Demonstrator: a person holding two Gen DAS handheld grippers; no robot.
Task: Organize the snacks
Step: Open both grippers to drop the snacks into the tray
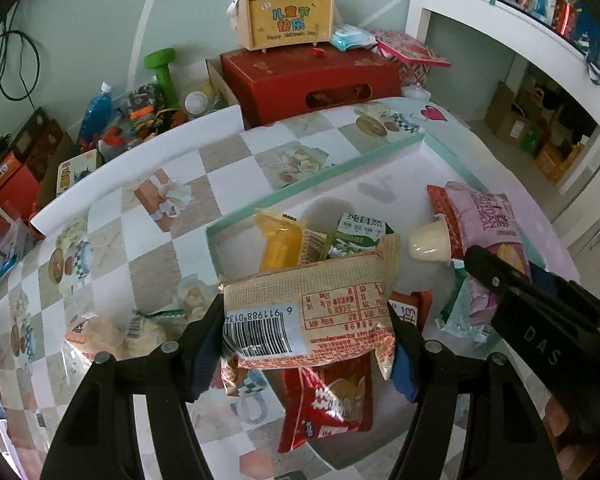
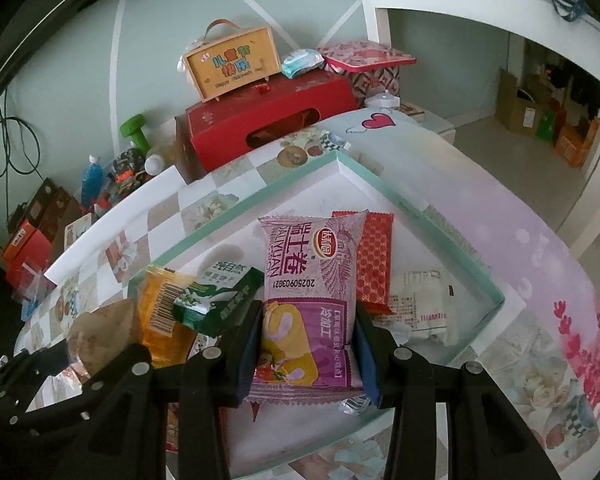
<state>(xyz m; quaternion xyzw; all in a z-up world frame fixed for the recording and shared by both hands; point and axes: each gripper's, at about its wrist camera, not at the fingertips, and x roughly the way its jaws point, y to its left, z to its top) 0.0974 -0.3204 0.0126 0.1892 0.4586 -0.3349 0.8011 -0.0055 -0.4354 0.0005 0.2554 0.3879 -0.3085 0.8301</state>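
Green-rimmed tray (image 2: 380, 184) holding snack packets, left tongs (image 1: 306, 336) pinching tan packet (image 1: 312, 304), right tongs (image 2: 306, 344) pinching purple packet (image 2: 308, 280)

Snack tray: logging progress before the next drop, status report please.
Left gripper jaws shut on tan packet. Right gripper jaws shut on purple packet. Both over green-rimmed tray, already crowded with snacks. Red packet loose on table.

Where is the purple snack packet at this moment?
In the right wrist view the purple snack packet is clamped in the right gripper, above the green-rimmed tray, with the red patterned packet just right of it.
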